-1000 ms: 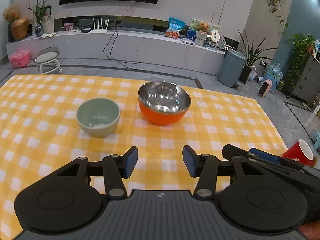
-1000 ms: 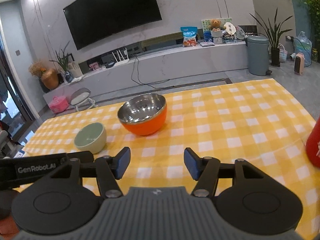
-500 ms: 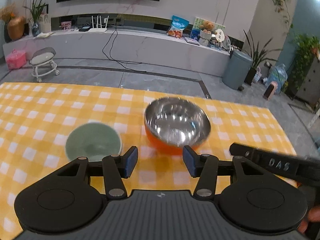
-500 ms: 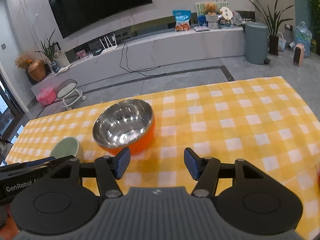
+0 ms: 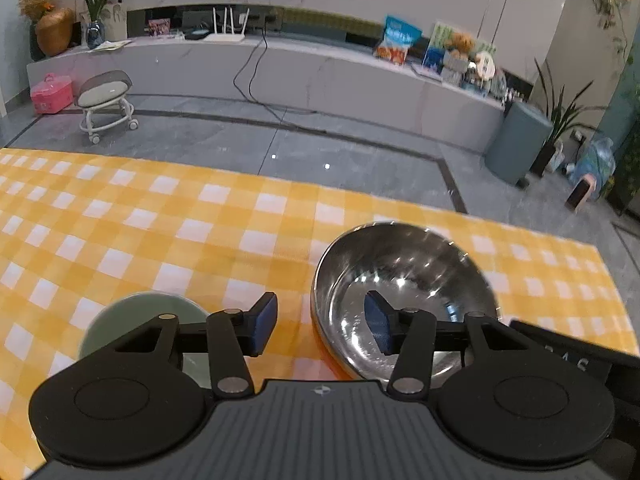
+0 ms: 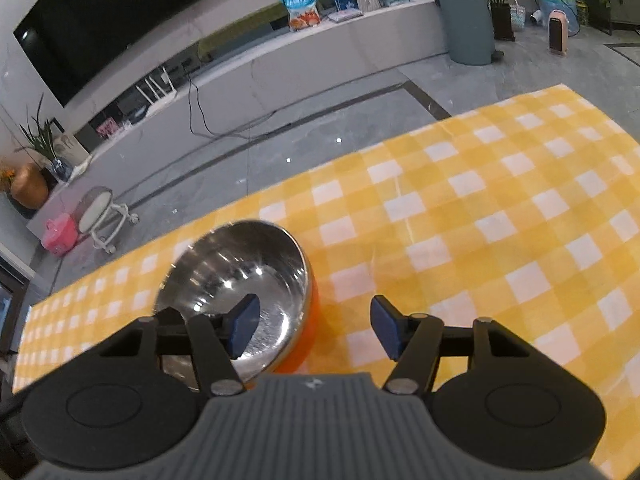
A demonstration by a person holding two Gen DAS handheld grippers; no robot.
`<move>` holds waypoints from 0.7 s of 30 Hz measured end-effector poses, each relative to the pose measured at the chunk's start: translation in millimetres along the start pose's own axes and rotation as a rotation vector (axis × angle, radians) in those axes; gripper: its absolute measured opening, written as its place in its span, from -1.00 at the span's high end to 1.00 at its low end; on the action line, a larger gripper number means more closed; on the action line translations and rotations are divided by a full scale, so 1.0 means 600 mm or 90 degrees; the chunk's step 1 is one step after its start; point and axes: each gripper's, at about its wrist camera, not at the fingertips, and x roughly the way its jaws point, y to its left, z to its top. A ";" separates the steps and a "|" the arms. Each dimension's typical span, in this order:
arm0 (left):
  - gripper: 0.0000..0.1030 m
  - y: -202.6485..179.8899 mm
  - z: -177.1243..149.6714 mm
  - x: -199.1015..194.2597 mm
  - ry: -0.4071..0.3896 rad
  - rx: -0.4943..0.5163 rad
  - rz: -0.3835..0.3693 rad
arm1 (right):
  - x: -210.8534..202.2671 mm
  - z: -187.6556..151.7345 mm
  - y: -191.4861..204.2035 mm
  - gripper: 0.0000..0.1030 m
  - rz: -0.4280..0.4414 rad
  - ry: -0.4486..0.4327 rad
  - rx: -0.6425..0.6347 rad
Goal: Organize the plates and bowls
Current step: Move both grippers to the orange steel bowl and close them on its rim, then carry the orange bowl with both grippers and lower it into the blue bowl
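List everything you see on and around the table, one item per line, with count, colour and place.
steel bowl: one, shiny inside, orange outside, on the tablecloth, straddled by both tools
green bowl: one, pale green, on the cloth left of the steel bowl, partly hidden by the left tool
tablecloth: one, yellow and white check, covering the table
stool: one, grey, on wheels, on the floor beyond the table
pink case: one, on the floor by the stool
bin: one, grey-blue, by the long counter
TV: one, black, on the wall
left tool: open, one finger inside the steel bowl
right tool: open, one finger inside the steel bowl
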 end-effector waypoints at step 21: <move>0.84 -0.025 -0.018 -0.058 0.028 0.008 0.009 | -0.024 -0.034 -0.022 0.77 0.050 0.044 0.041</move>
